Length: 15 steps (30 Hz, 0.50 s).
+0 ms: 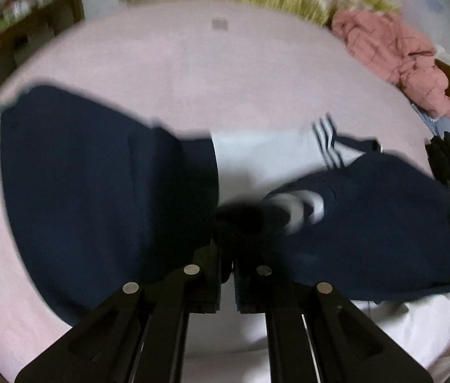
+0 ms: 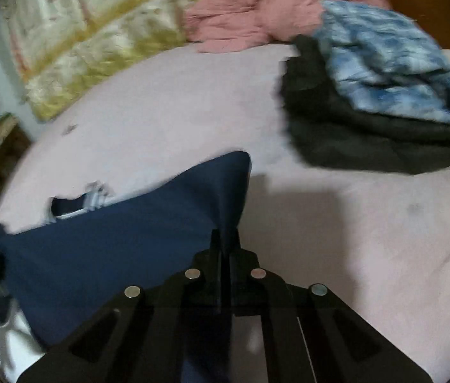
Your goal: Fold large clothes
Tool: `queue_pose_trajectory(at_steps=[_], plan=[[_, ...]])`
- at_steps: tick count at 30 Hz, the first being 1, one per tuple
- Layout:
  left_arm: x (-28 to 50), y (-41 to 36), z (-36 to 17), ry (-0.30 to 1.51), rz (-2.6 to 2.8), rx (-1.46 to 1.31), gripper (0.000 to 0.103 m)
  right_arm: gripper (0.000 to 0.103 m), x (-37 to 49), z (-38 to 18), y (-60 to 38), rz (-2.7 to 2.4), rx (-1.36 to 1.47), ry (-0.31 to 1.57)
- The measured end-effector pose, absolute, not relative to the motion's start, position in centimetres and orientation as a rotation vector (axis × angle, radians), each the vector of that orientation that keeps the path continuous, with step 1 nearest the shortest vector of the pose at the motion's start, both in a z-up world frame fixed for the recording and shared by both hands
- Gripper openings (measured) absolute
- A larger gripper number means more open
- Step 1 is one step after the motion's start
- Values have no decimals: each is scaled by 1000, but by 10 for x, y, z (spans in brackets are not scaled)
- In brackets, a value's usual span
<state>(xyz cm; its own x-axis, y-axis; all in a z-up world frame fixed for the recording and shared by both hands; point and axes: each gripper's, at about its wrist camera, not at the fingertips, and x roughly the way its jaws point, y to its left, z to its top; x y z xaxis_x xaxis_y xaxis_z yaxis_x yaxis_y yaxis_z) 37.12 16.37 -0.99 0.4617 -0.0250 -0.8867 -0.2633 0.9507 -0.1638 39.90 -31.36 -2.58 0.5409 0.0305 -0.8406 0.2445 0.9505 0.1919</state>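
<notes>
A large navy garment [image 1: 81, 175] with a white panel [image 1: 256, 153] and striped trim [image 1: 327, 143] lies spread over the pale pink bed sheet [image 1: 193, 73]. My left gripper [image 1: 227, 245] points down over its middle, jaws together, with a dark bunch of the cloth pinched at the tips. In the right wrist view, my right gripper [image 2: 225, 242] is shut on a raised fold of the navy garment [image 2: 113, 239], which rises in a peak from the jaws. The picture is blurred.
A pink crumpled garment [image 1: 394, 54] lies at the far right of the bed. A folded stack [image 2: 384, 73] of dark and blue-patterned clothes sits beyond my right gripper. A yellowish quilt [image 2: 97, 48] runs along the far side. A wooden shelf [image 1: 17, 32] stands at the left.
</notes>
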Motion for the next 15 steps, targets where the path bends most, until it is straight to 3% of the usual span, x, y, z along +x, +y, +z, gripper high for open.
queue_pose_trajectory(at_steps=[3, 8, 10, 11, 13, 15], plan=[[388, 168, -29, 1132, 241, -244, 23, 3, 412, -53, -313, -139, 276, 1078], [398, 166, -29, 1055, 223, -158, 23, 8, 416, -55, -301, -196, 152, 1057], [393, 164, -19, 971, 242, -80, 23, 23, 406, -39, -293, -250, 106, 1026], [389, 163, -15, 928, 247, -52, 23, 25, 398, -27, -289, -286, 80, 993], [381, 169, -5, 862, 225, -71, 40, 37, 378, -2, -285, -297, 47, 943], [370, 180, 2, 833, 185, -150, 45, 54, 364, 17, -278, -244, 55, 903]])
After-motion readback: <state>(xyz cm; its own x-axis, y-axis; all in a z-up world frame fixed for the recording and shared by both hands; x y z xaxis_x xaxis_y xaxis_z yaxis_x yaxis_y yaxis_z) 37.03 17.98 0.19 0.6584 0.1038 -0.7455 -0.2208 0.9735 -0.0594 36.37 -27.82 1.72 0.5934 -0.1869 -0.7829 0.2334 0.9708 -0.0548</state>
